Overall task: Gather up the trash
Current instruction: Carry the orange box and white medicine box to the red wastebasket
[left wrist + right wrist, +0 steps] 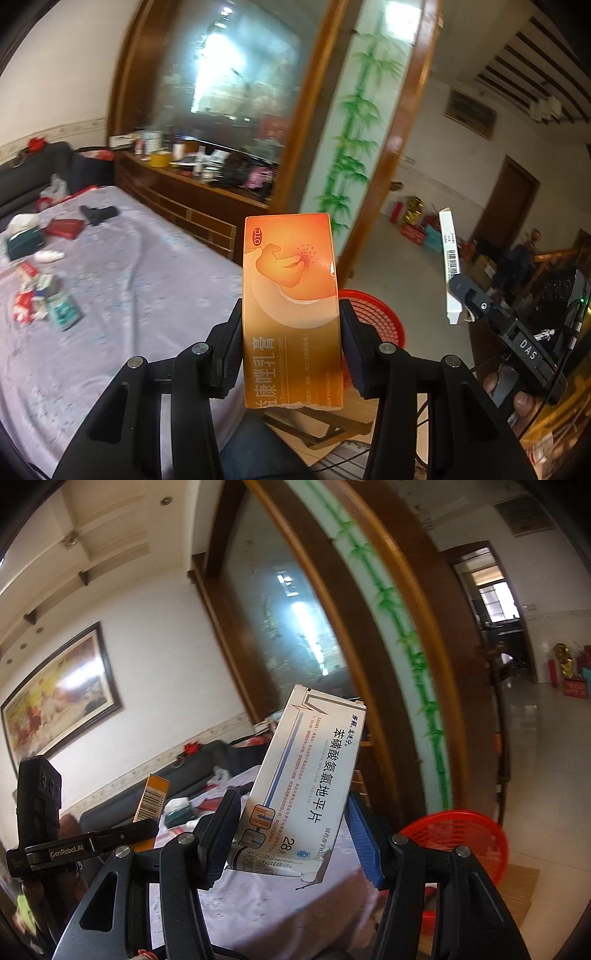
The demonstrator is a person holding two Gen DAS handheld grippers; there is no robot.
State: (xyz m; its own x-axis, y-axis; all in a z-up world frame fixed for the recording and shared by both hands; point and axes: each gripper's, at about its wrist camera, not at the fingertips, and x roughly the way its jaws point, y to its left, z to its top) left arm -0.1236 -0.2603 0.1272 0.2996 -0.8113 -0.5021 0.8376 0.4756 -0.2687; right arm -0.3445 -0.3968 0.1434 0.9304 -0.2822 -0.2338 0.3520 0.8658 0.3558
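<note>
My left gripper (291,343) is shut on an orange medicine box (291,295), held upright between both pads. My right gripper (291,830) is shut on a white tablet box (303,775), tilted to the right. In the left wrist view the right gripper (465,295) shows at the right edge with the white box (450,258) seen edge-on. In the right wrist view the left gripper (147,827) and the orange box (153,797) appear at the left. A red mesh basket (376,317) (465,842) stands on the floor behind both boxes. More wrappers and cartons (40,295) lie on the purple-covered table (129,288).
A wooden cabinet (184,192) loaded with bottles and tins backs the table, below a large framed glass panel. A dark sofa (33,173) lies at the far left. A bamboo-painted pillar (351,147) stands beyond. Boxes and red items clutter the tiled floor (417,225).
</note>
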